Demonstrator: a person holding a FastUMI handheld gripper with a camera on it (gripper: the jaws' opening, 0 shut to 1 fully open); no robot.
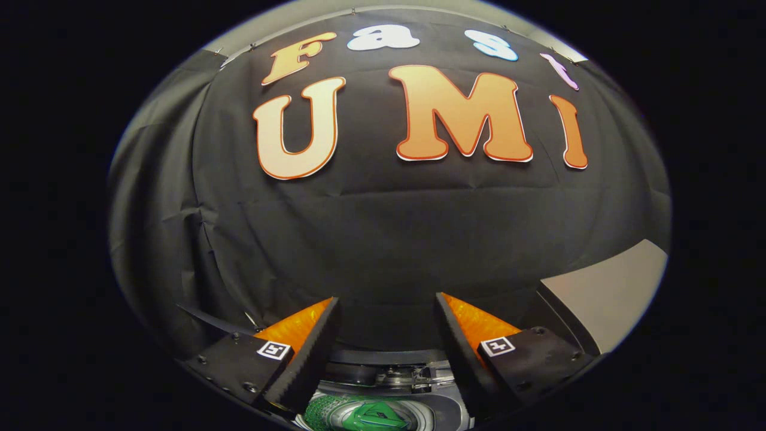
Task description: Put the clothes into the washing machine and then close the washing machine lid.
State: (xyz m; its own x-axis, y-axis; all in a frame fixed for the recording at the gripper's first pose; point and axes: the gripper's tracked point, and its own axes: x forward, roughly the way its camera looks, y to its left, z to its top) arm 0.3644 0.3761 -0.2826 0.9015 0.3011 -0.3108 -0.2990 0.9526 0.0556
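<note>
My gripper [387,302] is open, its two fingers spread wide with nothing between them, and it points at the black cloth wall. Low between the finger bases lies the round opening of the washing machine [395,374], seen from above. A green and white patterned garment [365,414] lies down inside the drum, below and behind the fingertips. A pale grey slanted panel [604,302], probably the raised lid, stands to the right of the right finger.
The black cloth wall [383,239] hangs close ahead of the fingers and wraps round both sides. A dark thin bar [209,320] juts out beside the left finger.
</note>
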